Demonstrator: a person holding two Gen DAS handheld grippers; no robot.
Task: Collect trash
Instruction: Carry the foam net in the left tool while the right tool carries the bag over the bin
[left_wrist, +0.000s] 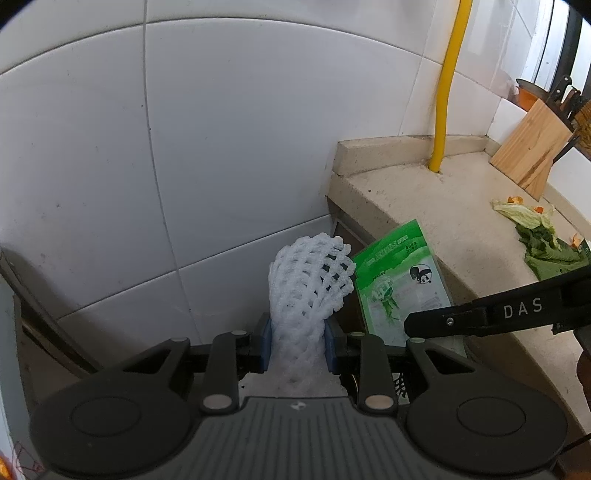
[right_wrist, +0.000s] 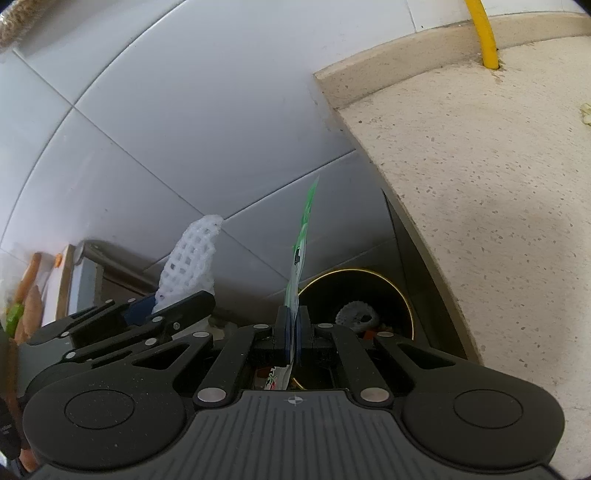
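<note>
My left gripper (left_wrist: 298, 345) is shut on a white foam fruit net (left_wrist: 312, 284), which sticks up between its blue pads in the left wrist view. The same net (right_wrist: 192, 260) shows at the left of the right wrist view, held by the left gripper (right_wrist: 146, 308). My right gripper (right_wrist: 293, 334) is shut on a green and white plastic wrapper (right_wrist: 301, 251), seen edge-on. In the left wrist view that wrapper (left_wrist: 400, 284) hangs flat with a panda print, and the right gripper's black arm reaches in from the right. Below both sits a black bin with a gold rim (right_wrist: 397, 291) holding scraps.
A speckled beige counter (left_wrist: 443, 206) runs to the right, with wilted green leaves and orange peel (left_wrist: 543, 236) on it. A wooden knife block (left_wrist: 532, 151) and a yellow pipe (left_wrist: 448, 85) stand at the back. White wall tiles (left_wrist: 184, 147) fill the left.
</note>
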